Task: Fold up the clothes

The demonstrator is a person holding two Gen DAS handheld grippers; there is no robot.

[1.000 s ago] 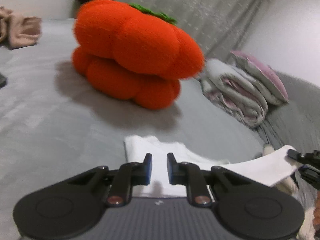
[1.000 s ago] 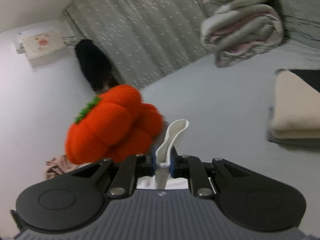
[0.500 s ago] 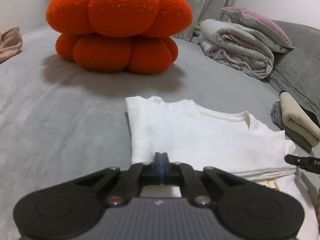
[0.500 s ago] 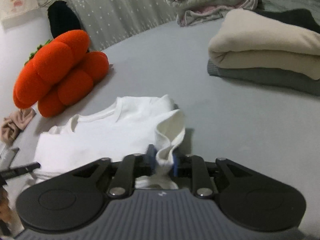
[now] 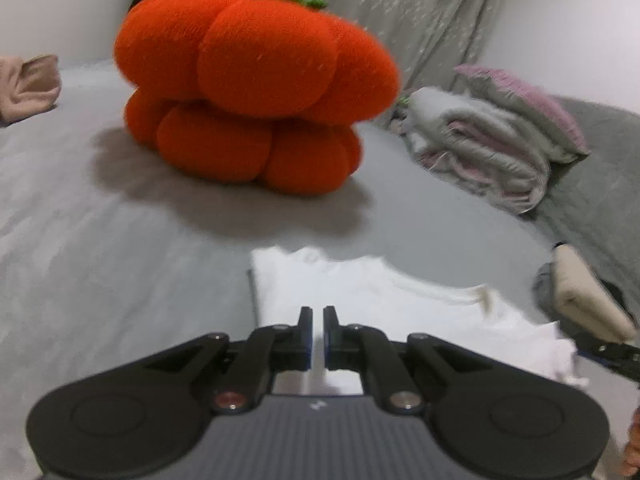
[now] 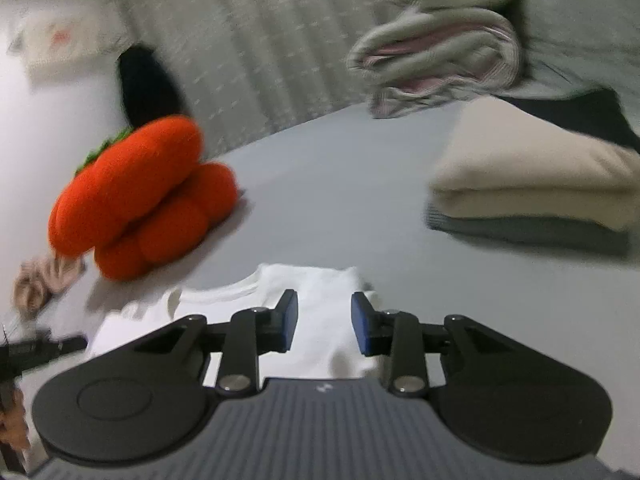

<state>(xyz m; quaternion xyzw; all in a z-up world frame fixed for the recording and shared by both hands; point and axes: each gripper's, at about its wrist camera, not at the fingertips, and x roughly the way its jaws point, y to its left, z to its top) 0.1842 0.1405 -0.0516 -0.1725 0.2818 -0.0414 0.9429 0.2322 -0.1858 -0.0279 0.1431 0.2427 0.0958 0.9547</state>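
Observation:
A white T-shirt (image 5: 400,300) lies folded flat on the grey bed (image 5: 100,260), neckline toward the pumpkin plush. My left gripper (image 5: 318,336) hovers over its near left part, fingers parted by a narrow gap with nothing between them. In the right wrist view the T-shirt (image 6: 320,292) lies under my right gripper (image 6: 324,320), which stands wide open and empty over the shirt's right edge. The right gripper's tip (image 5: 612,354) shows at the shirt's right end. The left gripper's tip (image 6: 40,350) pokes in from the left edge.
An orange pumpkin plush (image 5: 256,88) sits beyond the shirt. A folded quilt (image 5: 492,148) lies at the back right. A stack of folded beige and grey clothes (image 6: 532,184) rests right of the shirt. A crumpled pink cloth (image 5: 28,84) is at far left.
The right gripper let go of the shirt fold and opened wide. The left gripper went from shut to slightly open. The shirt now lies flat.

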